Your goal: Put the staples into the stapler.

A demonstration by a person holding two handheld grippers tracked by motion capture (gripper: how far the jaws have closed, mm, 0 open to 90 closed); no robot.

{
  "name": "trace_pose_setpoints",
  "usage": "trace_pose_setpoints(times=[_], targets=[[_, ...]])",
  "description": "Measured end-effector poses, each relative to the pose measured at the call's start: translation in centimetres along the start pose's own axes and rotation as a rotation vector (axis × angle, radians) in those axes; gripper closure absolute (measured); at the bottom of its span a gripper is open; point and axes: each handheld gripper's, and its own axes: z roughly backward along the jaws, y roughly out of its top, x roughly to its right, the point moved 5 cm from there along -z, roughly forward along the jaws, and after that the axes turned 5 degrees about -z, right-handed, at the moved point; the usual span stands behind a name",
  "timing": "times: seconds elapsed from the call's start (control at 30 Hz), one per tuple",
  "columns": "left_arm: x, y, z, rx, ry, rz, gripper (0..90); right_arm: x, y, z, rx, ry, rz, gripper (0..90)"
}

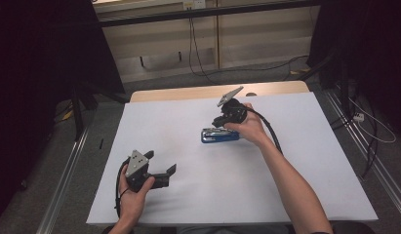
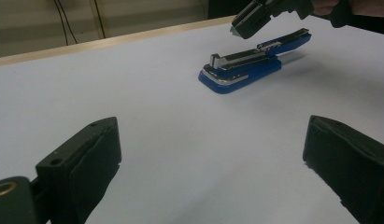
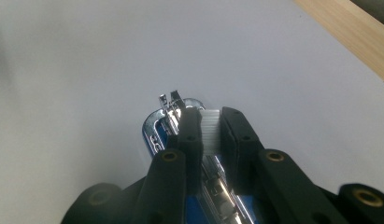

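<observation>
Above a glossy blue-and-chrome stapler (image 1: pixel 220 135) near the white table's (image 1: pixel 188 122) far edge, the right gripper (image 3: pixel 211 122) pinches a ribbed white staple strip (image 3: pixel 209 130); the left gripper (image 2: pixel 213 154) gapes wide, holding nothing.

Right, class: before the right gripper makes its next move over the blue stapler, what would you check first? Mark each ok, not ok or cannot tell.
1. Right gripper shut on the white staple strip: ok.
2. Strip lined up with the blue stapler below it: cannot tell.
3. Stapler open to take the strip: cannot tell.
4. Stapler lying flat on the table: ok.
5. Stapler steadied by something: not ok, nothing holds it.
6. Left gripper open and apart from the stapler: ok.
</observation>
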Motion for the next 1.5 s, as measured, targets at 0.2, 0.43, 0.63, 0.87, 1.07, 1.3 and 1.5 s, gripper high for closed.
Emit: trace_pose_setpoints(times=[0.2, 0.43, 0.63, 0.87, 1.07, 1.3, 1.5], targets=[[-0.1, -0.1, 0.0, -0.004, 0.001, 0.003, 4.5, 0.1, 0.1, -0.6, -0.004, 0.015, 0.003, 79.3], [0.0, -0.1, -0.1, -0.004, 0.002, 0.007, 4.4, 0.0, 0.0, -1.0, -0.01, 0.043, 0.019, 79.3], [-0.1, -0.1, -0.1, -0.006, 0.001, 0.008, 4.4, 0.1, 0.0, -1.0, -0.025, 0.043, 0.035, 79.3], [-0.1, -0.1, -0.1, -0.005, -0.002, 0.014, 4.5, 0.4, 0.0, -0.8, -0.016, 0.043, 0.068, 79.3], [-0.1, -0.1, -0.1, -0.003, -0.01, 0.02, 4.5, 0.4, 0.0, -1.1, -0.009, 0.058, 0.102, 79.3], [-0.1, -0.1, -0.1, 0.001, -0.009, 0.023, 4.4, 0.1, 0.4, -1.4, -0.017, 0.071, 0.14, 79.3], [-0.1, -0.1, -0.1, -0.003, -0.011, 0.021, 4.4, 0.1, 0.6, -1.4, -0.039, 0.08, 0.184, 79.3]])
